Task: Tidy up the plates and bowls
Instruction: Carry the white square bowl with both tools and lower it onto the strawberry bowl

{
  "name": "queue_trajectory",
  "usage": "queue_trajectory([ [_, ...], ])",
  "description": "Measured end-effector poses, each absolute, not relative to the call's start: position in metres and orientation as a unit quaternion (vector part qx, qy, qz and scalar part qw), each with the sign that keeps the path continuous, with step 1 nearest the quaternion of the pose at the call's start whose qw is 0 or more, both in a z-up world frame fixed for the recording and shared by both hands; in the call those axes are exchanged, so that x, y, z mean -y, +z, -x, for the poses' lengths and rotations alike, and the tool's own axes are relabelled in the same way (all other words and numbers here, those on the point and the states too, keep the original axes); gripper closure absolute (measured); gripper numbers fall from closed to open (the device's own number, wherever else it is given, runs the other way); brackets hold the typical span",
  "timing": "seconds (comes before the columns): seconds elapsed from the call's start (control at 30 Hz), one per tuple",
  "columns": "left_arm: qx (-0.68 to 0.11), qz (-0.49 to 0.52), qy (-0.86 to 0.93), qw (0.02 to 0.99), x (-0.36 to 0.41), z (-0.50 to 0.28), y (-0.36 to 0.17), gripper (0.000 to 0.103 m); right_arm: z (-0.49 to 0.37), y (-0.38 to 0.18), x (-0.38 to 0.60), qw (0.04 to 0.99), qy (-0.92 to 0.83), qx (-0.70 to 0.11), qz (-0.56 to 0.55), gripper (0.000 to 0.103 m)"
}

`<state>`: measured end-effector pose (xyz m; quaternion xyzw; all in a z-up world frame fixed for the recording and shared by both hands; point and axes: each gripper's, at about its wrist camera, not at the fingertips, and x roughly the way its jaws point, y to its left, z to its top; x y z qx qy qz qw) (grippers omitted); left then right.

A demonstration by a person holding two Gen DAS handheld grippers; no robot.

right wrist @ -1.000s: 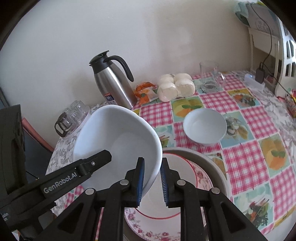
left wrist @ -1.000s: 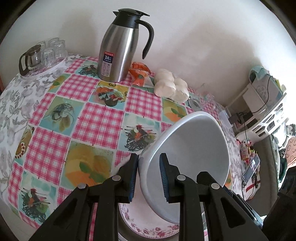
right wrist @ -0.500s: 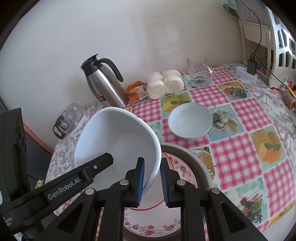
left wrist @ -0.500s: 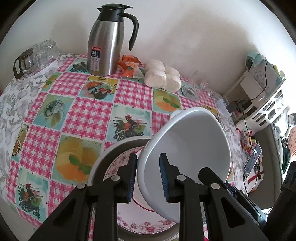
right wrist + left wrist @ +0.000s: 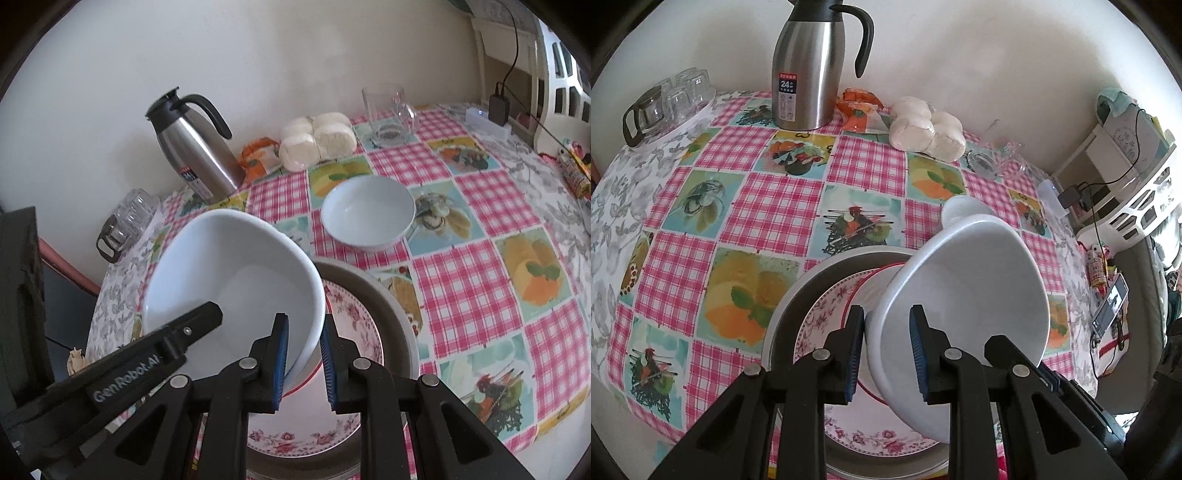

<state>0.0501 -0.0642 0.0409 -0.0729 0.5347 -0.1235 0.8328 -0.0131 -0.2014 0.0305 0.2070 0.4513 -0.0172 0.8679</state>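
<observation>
Both grippers clamped the big white bowl (image 5: 967, 295) by opposite rims: left gripper (image 5: 886, 352) on one edge, right gripper (image 5: 303, 363) on the other. Bowl tilted, held over the floral plate (image 5: 347, 321) and grey plate (image 5: 391, 306) stack. Small white bowl (image 5: 367, 212) sat beyond the right fingers on the checked tablecloth (image 5: 476, 273).

The right tool (image 5: 303, 363) pinches the large white bowl's (image 5: 236, 291) rim, tilted above the floral plate (image 5: 343, 373), apparently not touching. A small bowl (image 5: 367, 214) sits toward one o'clock.
</observation>
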Motion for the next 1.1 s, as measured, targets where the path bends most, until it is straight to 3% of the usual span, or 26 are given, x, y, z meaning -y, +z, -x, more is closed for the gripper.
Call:
queue_trajectory([
  [0.5,-0.555,0.073,-0.116,0.82,0.063,-0.053,0.031,0.078,0.008,0.017,0.2,0.85,-0.027,-0.48,-0.213,0.082],
  [0.87,-0.56,0.062,-0.115,0.818,0.067,-0.054,0.025,0.067,0.005,0.011,0.201,0.845,-0.033,-0.487,-0.217,0.08],
  [1.1,-0.561,0.069,-0.114,0.817,0.064,-0.055,0.024,0.066,0.005,0.01,0.201,0.845,-0.032,-0.488,-0.218,0.077],
])
